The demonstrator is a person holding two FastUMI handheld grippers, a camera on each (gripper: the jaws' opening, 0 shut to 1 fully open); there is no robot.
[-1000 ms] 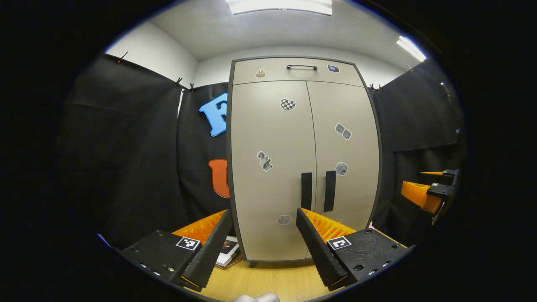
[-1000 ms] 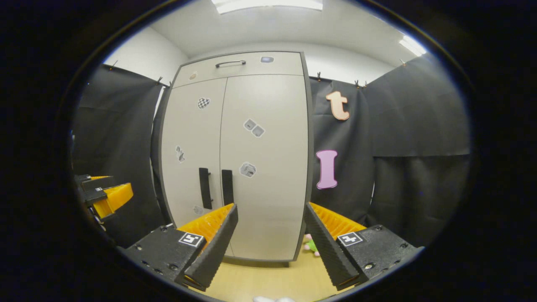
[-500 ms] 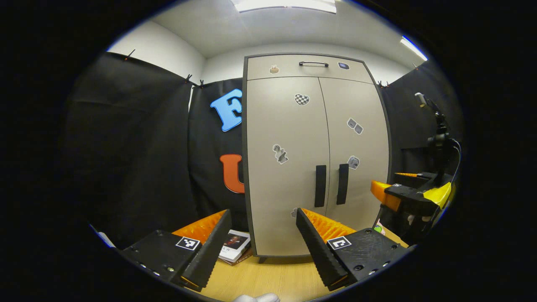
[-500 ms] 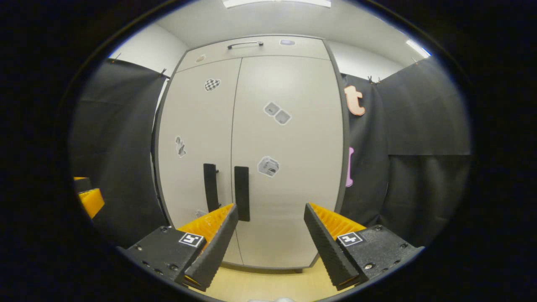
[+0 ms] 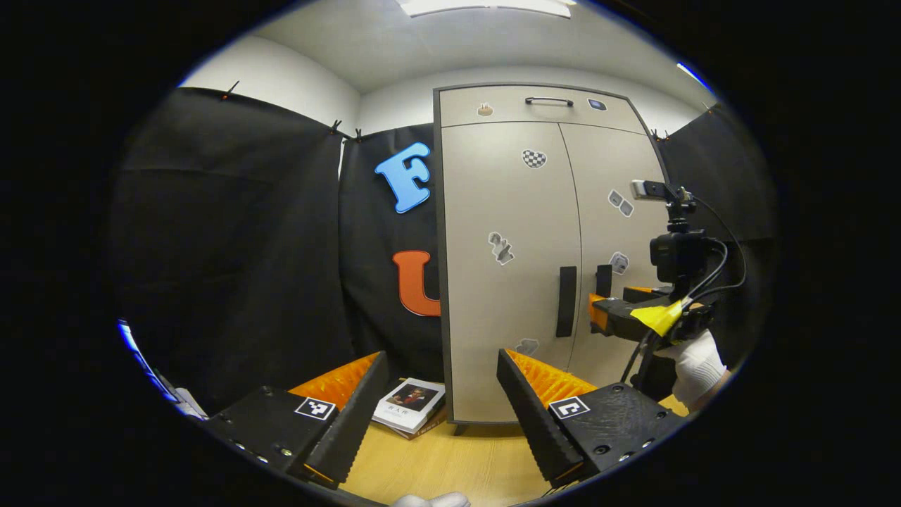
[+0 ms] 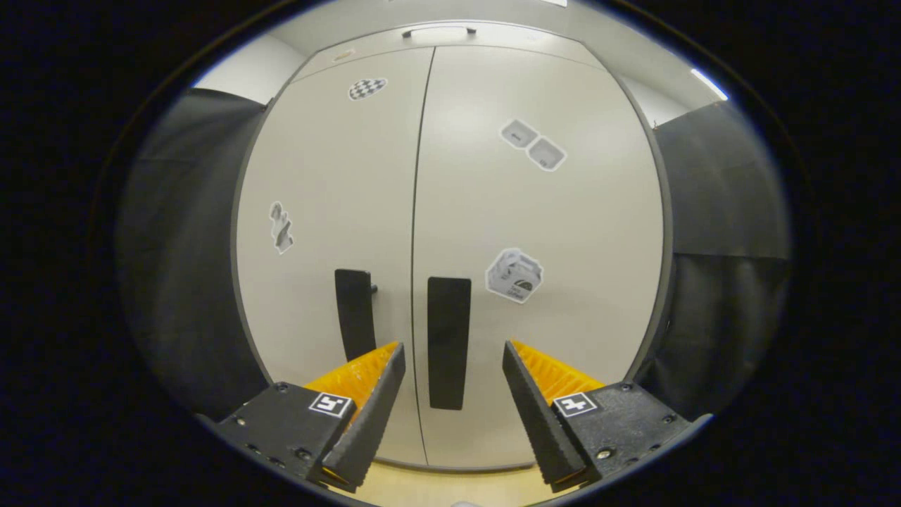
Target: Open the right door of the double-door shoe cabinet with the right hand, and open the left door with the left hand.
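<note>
Closing in on the right door handle, I have the right gripper spread open, its two fingers framing the handle's lower end but short of it. Both doors of the shoe cabinet are shut, and it stands on the table. To do this well I judge I should go straight forward until the bar sits between the fingers, close on it, then pull in an arc about the right-hand hinge, avoiding the left door handle just beside it. My left gripper hangs open well apart from the cabinet, near a book.
</note>
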